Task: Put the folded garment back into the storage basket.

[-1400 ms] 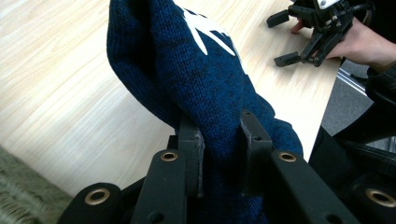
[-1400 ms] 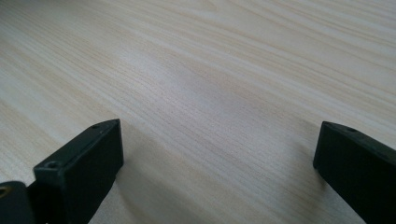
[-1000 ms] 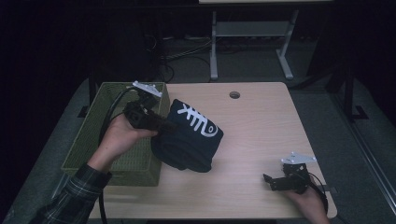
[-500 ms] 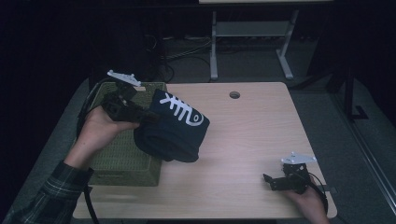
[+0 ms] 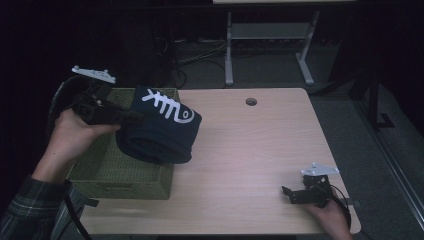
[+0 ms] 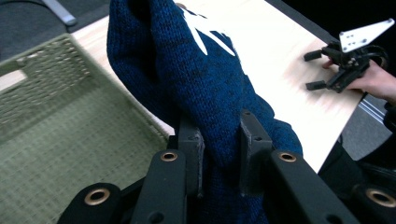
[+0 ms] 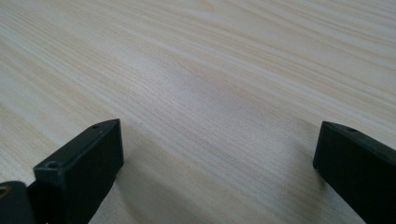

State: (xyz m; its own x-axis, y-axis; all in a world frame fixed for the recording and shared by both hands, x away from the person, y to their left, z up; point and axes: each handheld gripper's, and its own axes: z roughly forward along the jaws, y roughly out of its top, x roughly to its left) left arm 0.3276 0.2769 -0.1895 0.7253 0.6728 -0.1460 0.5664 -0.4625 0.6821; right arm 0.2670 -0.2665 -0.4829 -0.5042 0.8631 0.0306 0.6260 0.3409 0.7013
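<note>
The left tool (image 5: 131,117) pinches a fold of the blue sweater (image 5: 162,130), and its two black jaws press tight on the knit. The sweater hangs in the air, rolled up thick, with a white fish-bone picture on top. It hangs over the right edge of the green basket (image 5: 107,172), partly above the basket and partly above the desk (image 5: 260,150). The basket sits at the left edge of the desk, and its woven floor looks bare under the sweater. In the left tool's own view, the sweater (image 6: 205,88) fills the gap between the jaws, with the basket (image 6: 60,121) low on the left. The left hand (image 5: 75,132) holds its tool up high, with the wrist bent and the jaws pointing right, toward the sweater. The plaid sleeve (image 5: 25,210) comes up from the bottom left corner. The middle and back of the desk are bare wood, with a small round hole (image 5: 251,101) near the far edge. The right tool (image 5: 287,194) rests near the front right corner, close to the desk's edge. Its jaws stand wide apart and hold nothing, pointing left just above the bare wood. The right hand (image 5: 327,212) sits low behind it.
</note>
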